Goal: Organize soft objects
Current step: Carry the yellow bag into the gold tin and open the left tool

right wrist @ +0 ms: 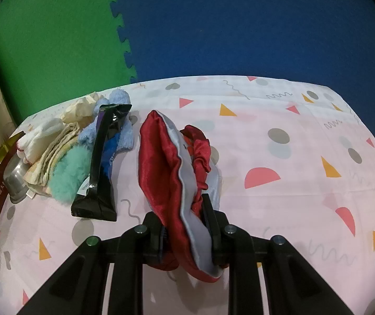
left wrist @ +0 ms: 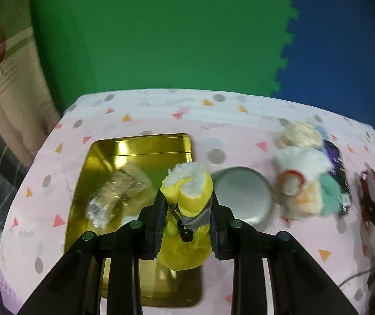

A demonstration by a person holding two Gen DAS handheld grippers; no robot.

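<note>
Looking through the left wrist view: left tool [left wrist: 186, 204] was clamped on a yellow soft item [left wrist: 187, 199], glossy yellow shell with white fleecy lining and a grey strap. It hung over the right edge of the gold tin [left wrist: 140, 144], a shiny rectangular metal box at 9 o'clock of the tool. One crinkly clear packet [left wrist: 119, 191] already lay inside the tin. A round dull metal lid [left wrist: 242, 194] sat just at 3 o'clock. Farther toward 2 o'clock, a pile of soft things [left wrist: 305, 181] waited on the patterned table [left wrist: 148, 110]: white, cream and mint fluff, blurred.

Right wrist view: right tool [right wrist: 187, 225] was closed nearly tight on a red satin item [right wrist: 161, 157] with pale grey lining and a ruched edge, slick and limp, draped onto the table. At 10 o'clock lay a black glossy packet [right wrist: 101, 162], a mint fuzzy piece [right wrist: 68, 173], blue terry cloth [right wrist: 124, 136] and folded cream fabric [right wrist: 53, 144].

Judgement: sorting looked early; one thing binned, two in hand, most of the pile left.
</note>
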